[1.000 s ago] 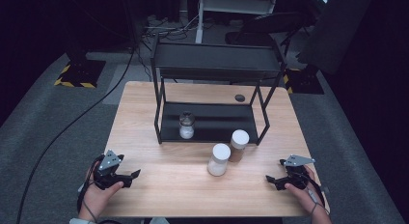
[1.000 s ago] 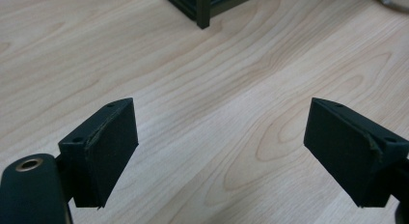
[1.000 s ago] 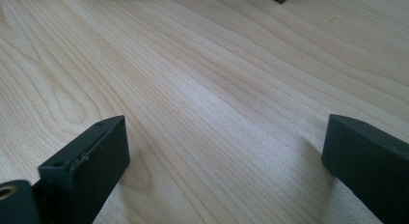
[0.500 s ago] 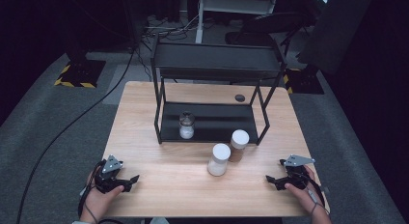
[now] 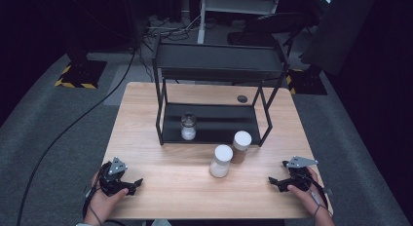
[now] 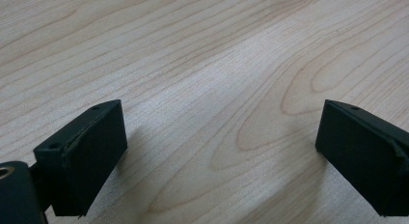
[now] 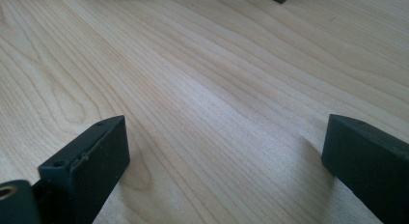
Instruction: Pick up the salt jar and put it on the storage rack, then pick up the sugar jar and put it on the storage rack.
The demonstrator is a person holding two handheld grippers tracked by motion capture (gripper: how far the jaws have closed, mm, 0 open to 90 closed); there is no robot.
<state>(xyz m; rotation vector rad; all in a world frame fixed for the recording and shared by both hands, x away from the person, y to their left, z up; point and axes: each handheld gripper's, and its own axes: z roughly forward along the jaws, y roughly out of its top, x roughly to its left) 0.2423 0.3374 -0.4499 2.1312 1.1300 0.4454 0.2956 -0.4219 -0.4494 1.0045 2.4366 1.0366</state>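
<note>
Tools at rest on near edge of desk point(image 5: 160, 104), both empty.

Left tool point(image 5: 138, 181) at near left corner: jaws have just been opening, now stand wide, bare wood between them. Right tool point(image 5: 272, 181) at near right corner, jaws likewise wide apart, nothing held. White-lidded jar point(image 5: 221, 161) and brown jar point(image 5: 240, 146) stand upright, touching, mid-desk between the tools and well apart from both. Small glass jar point(image 5: 188, 126) sits on lower shelf of black rack point(image 5: 219, 60).
</note>
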